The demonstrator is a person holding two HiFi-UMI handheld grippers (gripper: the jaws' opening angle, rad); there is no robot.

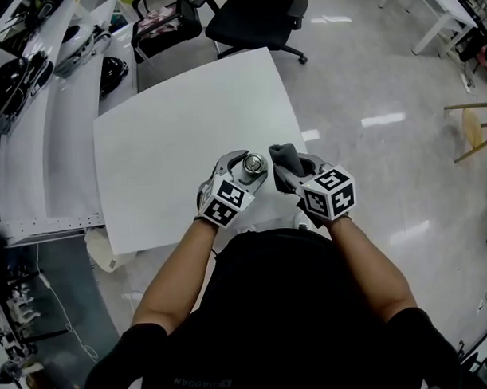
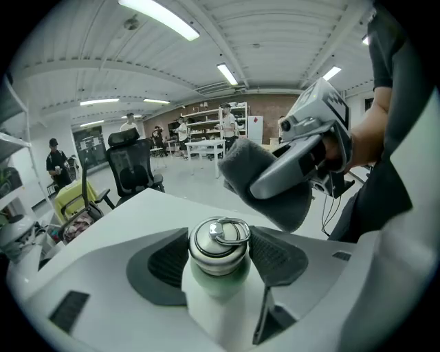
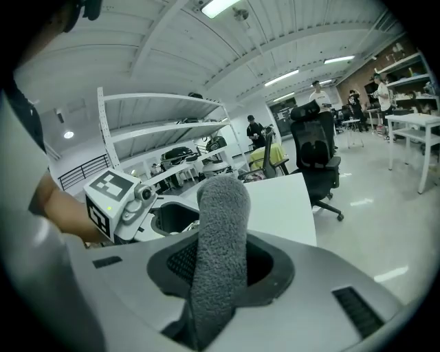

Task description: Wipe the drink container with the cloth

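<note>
The drink container is a pale green and white bottle with a steel cap and ring. My left gripper is shut on it below the cap, holding it upright above the near edge of the white table. A grey fleecy cloth is folded between the jaws of my right gripper, which is shut on it. In the left gripper view the cloth and right gripper hang just above and right of the cap, apart from it. The left gripper shows in the right gripper view.
Black office chairs stand beyond the table's far edge. A long white bench with helmets and gear runs along the left. Wooden stools stand at the far right on the shiny floor. People stand in the distance.
</note>
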